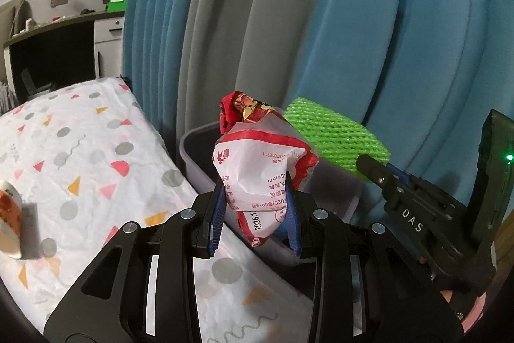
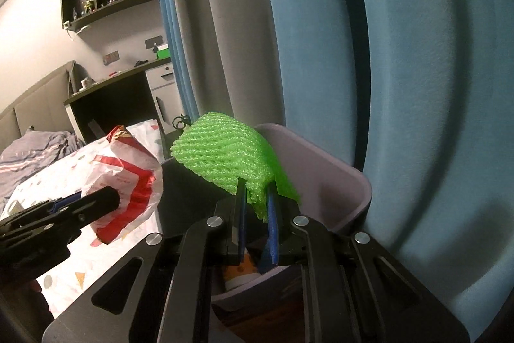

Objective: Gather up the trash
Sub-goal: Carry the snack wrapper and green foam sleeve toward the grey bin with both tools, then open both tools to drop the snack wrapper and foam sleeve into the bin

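The left gripper (image 1: 257,201) is clamped partway shut on a crumpled red-and-white snack wrapper (image 1: 257,163), held above the near rim of the grey bin (image 1: 192,147); the right gripper (image 2: 257,204) pinches a green foam net sleeve (image 2: 225,159) nearly closed, over the bin's opening. Both pieces look ready to drop; some packaging seems to lie in the bin already, while a printed paper cup (image 1: 9,214) remains far left on the patterned bedsheet (image 1: 96,150), uncollected.

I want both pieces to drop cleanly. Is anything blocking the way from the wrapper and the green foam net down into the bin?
Nothing visible does. The left gripper holds the wrapper over the near rim of the bin; the right gripper holds the green foam net above its open mouth. A cup already lies inside, low down.
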